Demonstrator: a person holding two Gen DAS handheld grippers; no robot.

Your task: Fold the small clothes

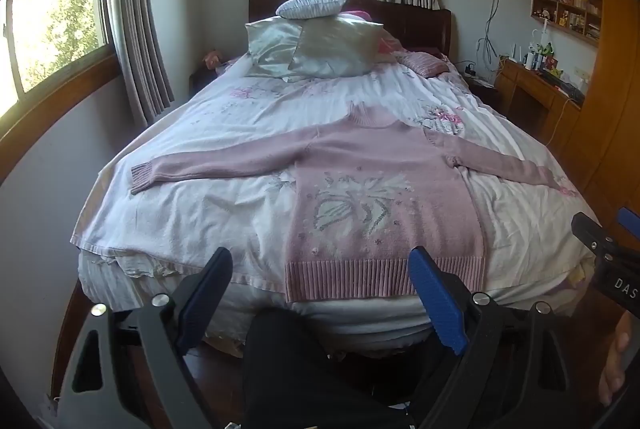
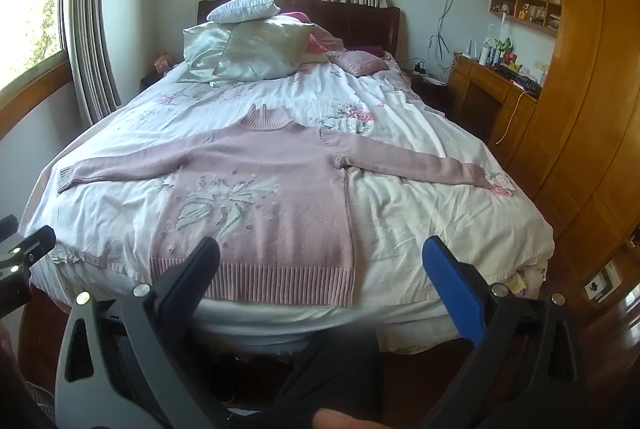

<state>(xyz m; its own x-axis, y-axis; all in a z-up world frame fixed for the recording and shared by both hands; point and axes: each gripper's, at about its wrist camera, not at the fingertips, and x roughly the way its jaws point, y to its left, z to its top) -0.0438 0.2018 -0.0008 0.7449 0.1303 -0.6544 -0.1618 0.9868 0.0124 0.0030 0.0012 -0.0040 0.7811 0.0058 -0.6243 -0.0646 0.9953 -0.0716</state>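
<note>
A pink knit sweater point(image 1: 380, 197) point(image 2: 260, 197) with a white and grey flower pattern lies flat and face up on the bed, both sleeves spread out sideways, its ribbed hem at the near edge. My left gripper point(image 1: 320, 269) is open, hovering in front of the hem, holding nothing. My right gripper point(image 2: 320, 257) is open too, short of the hem's right corner, and empty. The right gripper's body point(image 1: 608, 261) shows at the right edge of the left wrist view. The left gripper's body point(image 2: 20, 261) shows at the left edge of the right wrist view.
The bed point(image 1: 200, 205) point(image 2: 440, 221) has a white flowered cover. Pillows point(image 1: 320, 49) point(image 2: 256, 57) are stacked at the headboard. A wooden desk and shelves point(image 1: 552, 69) point(image 2: 512, 61) stand on the right. Curtained windows point(image 1: 64, 13) are on the left. A person's dark trouser legs point(image 1: 304, 369) are below.
</note>
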